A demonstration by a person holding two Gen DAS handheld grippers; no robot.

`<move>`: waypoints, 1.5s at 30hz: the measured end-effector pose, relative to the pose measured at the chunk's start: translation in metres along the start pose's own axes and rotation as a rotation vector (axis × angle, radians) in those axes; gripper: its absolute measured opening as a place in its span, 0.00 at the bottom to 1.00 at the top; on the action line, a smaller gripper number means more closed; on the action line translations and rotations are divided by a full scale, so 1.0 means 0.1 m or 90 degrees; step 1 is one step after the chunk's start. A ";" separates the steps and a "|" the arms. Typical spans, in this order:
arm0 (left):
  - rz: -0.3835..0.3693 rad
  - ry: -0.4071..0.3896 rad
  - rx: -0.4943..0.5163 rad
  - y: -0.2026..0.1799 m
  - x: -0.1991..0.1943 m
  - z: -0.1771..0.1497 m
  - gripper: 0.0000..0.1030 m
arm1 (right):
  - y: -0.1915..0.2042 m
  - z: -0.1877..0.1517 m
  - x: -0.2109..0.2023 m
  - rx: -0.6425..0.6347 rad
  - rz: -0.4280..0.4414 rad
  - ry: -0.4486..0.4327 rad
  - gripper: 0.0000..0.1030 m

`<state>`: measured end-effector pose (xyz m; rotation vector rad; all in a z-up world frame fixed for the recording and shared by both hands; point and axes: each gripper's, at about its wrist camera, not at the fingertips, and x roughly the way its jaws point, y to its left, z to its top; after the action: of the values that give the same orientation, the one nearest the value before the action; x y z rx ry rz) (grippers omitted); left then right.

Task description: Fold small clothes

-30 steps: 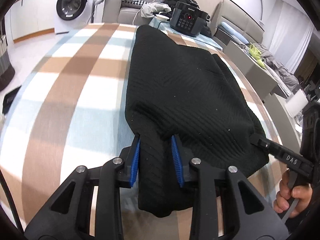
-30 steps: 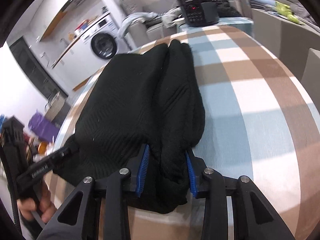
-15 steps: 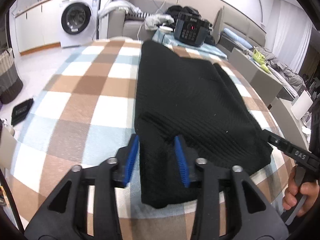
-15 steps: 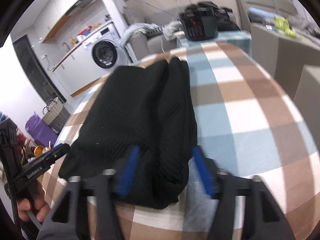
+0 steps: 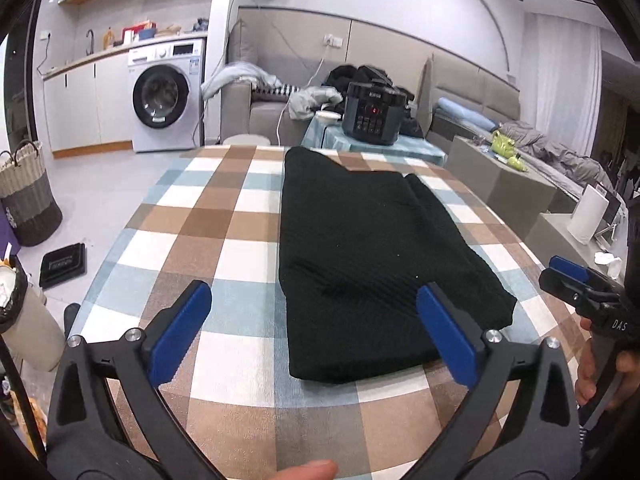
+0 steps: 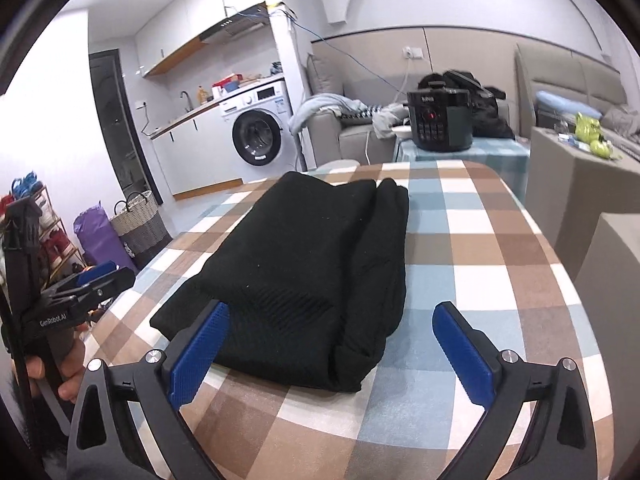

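Spreading wide, the left gripper (image 5: 314,330) and the right gripper (image 6: 332,346) were both opening, their blue fingers (image 5: 180,332) holding nothing. The folded black garment (image 5: 368,264) lay flat on the checked tabletop (image 5: 224,240), its near edge showing between each pair of fingers but clear of the pads, released by both.

Left gripper (image 5: 314,326): jaws opening, blue pads spread wide at lower frame, nothing pressed between them. A fingertip shows at the bottom edge of the left wrist view. Right gripper (image 6: 330,344): jaws opening, pads likewise wide apart, not pressing anything. Right hand (image 5: 600,376) grips its handle at lower right; left hand (image 6: 66,368) grips its handle at lower left.
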<state>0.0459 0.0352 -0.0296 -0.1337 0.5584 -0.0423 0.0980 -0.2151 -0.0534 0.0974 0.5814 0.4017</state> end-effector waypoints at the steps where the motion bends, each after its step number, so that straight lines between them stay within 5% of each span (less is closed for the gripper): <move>1: 0.002 -0.005 0.000 0.00 -0.01 -0.02 0.99 | 0.01 -0.02 -0.02 -0.009 -0.002 -0.009 1.00; 20: 0.026 -0.076 -0.011 0.17 -0.09 -0.21 0.99 | 0.03 -0.19 -0.09 -0.047 0.017 -0.077 1.00; 45: -0.002 -0.097 0.014 0.10 -0.05 -0.30 0.99 | 0.09 -0.21 -0.15 -0.071 0.021 -0.100 1.00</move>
<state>0.0261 0.0420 -0.0532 -0.1156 0.4061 -0.0414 0.0714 -0.2132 -0.0614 0.0316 0.4015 0.4530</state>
